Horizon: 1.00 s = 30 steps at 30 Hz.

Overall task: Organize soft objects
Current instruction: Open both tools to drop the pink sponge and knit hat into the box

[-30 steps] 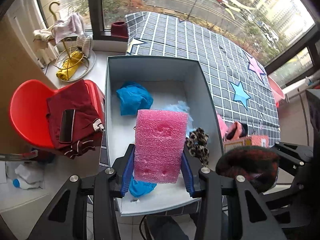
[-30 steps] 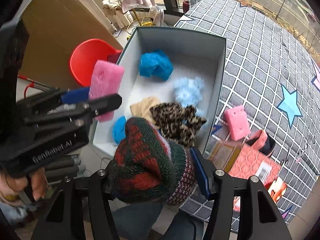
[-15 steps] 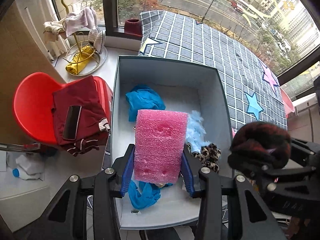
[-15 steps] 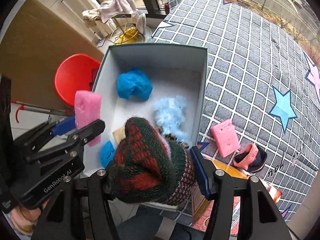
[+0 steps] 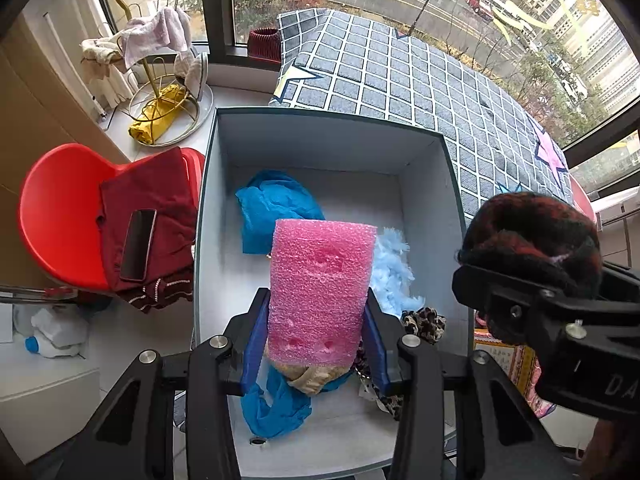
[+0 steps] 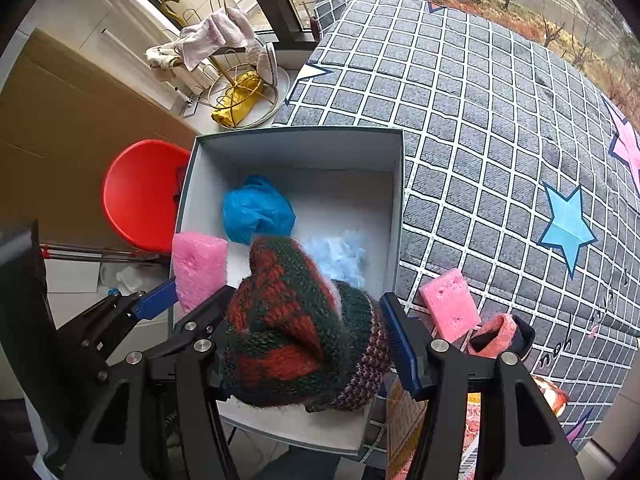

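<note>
Your left gripper (image 5: pixel 318 320) had its blue fingers (image 5: pixel 254 340) pinching the pink foam block (image 5: pixel 320 288) upright, held above the near half of the open box (image 5: pixel 452 200). Your right gripper (image 6: pixel 308 344) had its fingers (image 6: pixel 400 344) clamped on the red-and-green knitted hat (image 6: pixel 296 328), which hung over the box's near edge toward the right corner.

Inside the box: a crumpled blue cloth (image 5: pixel 276 208) lay near the far left corner, pale blue fluff (image 5: pixel 390 272) sat against the right wall, a leopard-print scrunchie (image 5: pixel 424 322) lay just beside the fluff toward the near right, and a second blue cloth (image 5: pixel 272 408) with a beige piece (image 5: pixel 312 378) lay under the foam by the near edge. The floor of the box along the far wall and the far right corner showed bare white.

The box stood at the left edge of the bed, on the grid-patterned bedspread (image 6: pixel 480 120). On the bedspread just right of the box's near right corner lay a second pink foam block (image 6: pixel 450 304), with a pink-and-black sock (image 6: pixel 500 334) touching it on the near side. A red chair (image 5: pixel 56 220) stood close beside the box's left wall.
</note>
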### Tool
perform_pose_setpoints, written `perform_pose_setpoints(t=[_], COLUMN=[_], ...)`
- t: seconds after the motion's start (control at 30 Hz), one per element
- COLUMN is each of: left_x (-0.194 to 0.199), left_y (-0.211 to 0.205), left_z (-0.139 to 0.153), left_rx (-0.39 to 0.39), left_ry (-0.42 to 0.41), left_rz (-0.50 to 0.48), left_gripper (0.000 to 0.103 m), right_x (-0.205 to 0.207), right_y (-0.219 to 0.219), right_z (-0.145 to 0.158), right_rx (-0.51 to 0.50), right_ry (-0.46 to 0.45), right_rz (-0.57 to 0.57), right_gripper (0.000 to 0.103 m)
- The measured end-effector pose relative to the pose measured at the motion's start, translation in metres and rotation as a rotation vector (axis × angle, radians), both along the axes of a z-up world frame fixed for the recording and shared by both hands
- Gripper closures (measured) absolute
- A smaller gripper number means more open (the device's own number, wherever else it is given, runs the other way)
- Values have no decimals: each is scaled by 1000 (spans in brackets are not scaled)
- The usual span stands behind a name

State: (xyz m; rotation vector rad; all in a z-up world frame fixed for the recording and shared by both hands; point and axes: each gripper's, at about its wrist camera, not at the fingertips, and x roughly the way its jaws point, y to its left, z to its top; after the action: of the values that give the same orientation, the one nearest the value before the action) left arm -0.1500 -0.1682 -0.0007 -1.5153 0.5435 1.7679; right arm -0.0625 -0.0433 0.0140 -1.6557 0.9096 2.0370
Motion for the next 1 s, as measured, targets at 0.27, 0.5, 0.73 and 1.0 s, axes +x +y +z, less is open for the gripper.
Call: perform_pose_setpoints(t=[0.27,0.5,0.73,1.0], left_x=[2,2,1,1], left_y=[2,4,4,5], left_z=[-7,-10,-13,-12], left_rx=[-21,-33,-43,-48], left_ry=[13,15,8,13], left_rz=[-4,-4,0,-2], left_gripper=[56,56,55,54], right_x=[-4,-8,-13,-16], right_y=[2,1,2,2], right_z=[-7,-10,-13,-15], right_rx=[-11,-16,-15,-11], right_ry=[-11,-19,-22,-21], right_rz=[0,7,12,18], right_gripper=[43,43,43,43])
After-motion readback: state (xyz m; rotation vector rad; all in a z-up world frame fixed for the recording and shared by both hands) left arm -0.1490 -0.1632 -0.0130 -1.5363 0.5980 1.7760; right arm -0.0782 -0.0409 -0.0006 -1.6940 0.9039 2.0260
